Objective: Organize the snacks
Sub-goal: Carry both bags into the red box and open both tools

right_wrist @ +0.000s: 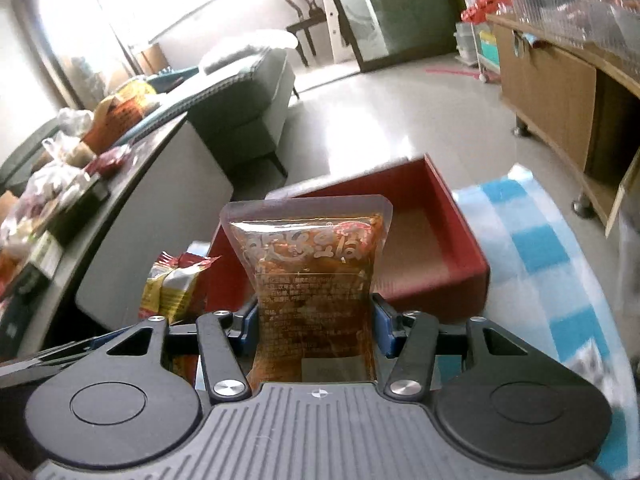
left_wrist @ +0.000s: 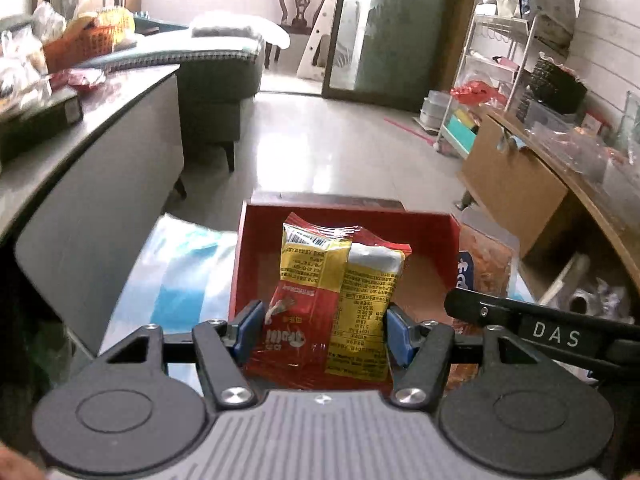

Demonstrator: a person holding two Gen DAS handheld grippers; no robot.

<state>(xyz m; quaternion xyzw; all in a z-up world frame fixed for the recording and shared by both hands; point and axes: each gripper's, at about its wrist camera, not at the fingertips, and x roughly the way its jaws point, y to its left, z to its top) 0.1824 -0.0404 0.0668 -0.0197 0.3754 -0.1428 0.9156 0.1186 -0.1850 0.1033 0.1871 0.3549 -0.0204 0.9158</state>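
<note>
the left gripper (left_wrist: 320,330) pinches a red-and-yellow snack packet (left_wrist: 334,300) between its blue pads (left_wrist: 250,330), above an open red box (left_wrist: 434,226); the other gripper's black finger (left_wrist: 520,320) reaches in at right.

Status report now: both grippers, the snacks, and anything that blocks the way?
Left gripper shut on red-and-yellow snack packet. Right gripper shut on clear pouch. Red box ahead, open, looks empty. Nothing in the way.

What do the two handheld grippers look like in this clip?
Both match: the left gripper and right gripper have a grey ribbed body, two round black discs, black linkage arms with silver screws, and blue pads on the jaws. White "DAS" lettering marks the right one's side, seen from the left wrist.
</note>
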